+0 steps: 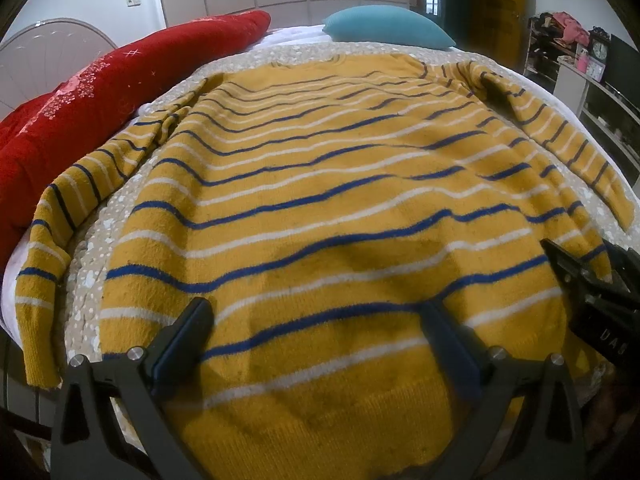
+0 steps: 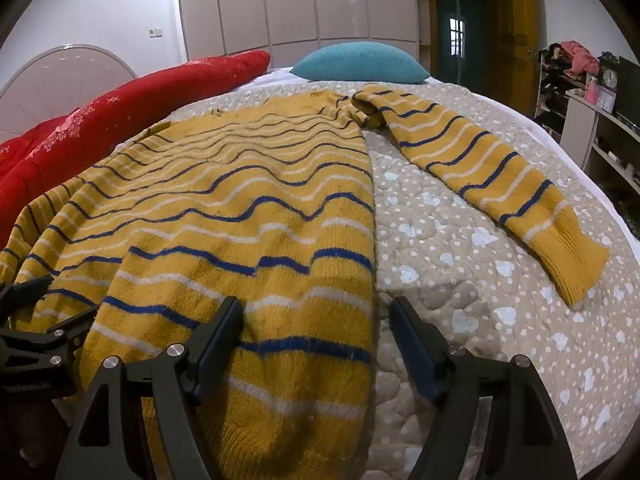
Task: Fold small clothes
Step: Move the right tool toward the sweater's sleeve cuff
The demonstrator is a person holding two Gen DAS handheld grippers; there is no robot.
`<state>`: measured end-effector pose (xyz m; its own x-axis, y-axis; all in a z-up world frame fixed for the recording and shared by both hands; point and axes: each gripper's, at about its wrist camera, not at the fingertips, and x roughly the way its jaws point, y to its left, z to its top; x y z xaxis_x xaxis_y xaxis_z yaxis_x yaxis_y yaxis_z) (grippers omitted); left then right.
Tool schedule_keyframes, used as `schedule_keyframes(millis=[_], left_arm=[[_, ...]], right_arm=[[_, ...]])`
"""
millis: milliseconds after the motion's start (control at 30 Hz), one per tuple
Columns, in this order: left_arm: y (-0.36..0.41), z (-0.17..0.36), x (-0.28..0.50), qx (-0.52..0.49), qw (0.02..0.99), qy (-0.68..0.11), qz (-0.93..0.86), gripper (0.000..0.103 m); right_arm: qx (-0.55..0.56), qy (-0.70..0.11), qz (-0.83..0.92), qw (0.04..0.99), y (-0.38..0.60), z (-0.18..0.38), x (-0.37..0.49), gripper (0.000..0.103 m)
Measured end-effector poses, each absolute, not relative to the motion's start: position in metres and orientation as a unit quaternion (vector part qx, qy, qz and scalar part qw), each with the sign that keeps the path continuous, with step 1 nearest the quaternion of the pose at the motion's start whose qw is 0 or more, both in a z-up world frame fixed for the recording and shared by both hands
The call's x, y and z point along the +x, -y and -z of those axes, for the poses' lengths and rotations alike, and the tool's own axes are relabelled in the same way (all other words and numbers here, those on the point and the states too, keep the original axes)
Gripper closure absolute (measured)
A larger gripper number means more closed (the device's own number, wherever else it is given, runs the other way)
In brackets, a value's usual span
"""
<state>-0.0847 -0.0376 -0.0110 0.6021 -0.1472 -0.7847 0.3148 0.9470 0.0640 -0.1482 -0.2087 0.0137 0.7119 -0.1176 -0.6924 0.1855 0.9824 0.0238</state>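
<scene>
A mustard-yellow sweater (image 1: 320, 200) with blue and white stripes lies spread flat on the bed, hem toward me, both sleeves out to the sides. My left gripper (image 1: 316, 320) is open over the hem, left of centre, holding nothing. My right gripper (image 2: 316, 320) is open over the sweater (image 2: 224, 216) at its right hem corner, one finger over the knit and the other over the quilt. The right sleeve (image 2: 492, 184) lies stretched out on the quilt. The right gripper also shows at the edge of the left wrist view (image 1: 600, 292).
The bed has a beige quilt (image 2: 460, 248) with white hearts and dots. A red blanket (image 1: 80, 100) lies along the left side, a teal pillow (image 1: 384, 28) at the far end. Shelves (image 2: 600, 140) stand to the right of the bed.
</scene>
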Motion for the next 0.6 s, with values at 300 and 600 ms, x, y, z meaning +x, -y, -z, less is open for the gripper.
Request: schedule_keyframes(millis=[300, 600], left_arm=[[0.0370, 0.0110, -0.0845, 0.098, 0.890, -0.427, 0.130, 0.000], [0.0366, 0.0108, -0.0846, 0.098, 0.890, -0.427, 0.130, 0.000]], right_arm=[[0.043, -0.364, 0.083, 0.927, 0.2089, -0.0127, -0.1494, 0.023], [0.042, -0.359, 0.084, 0.929, 0.2078, -0.0124, -0.1509, 0.022]])
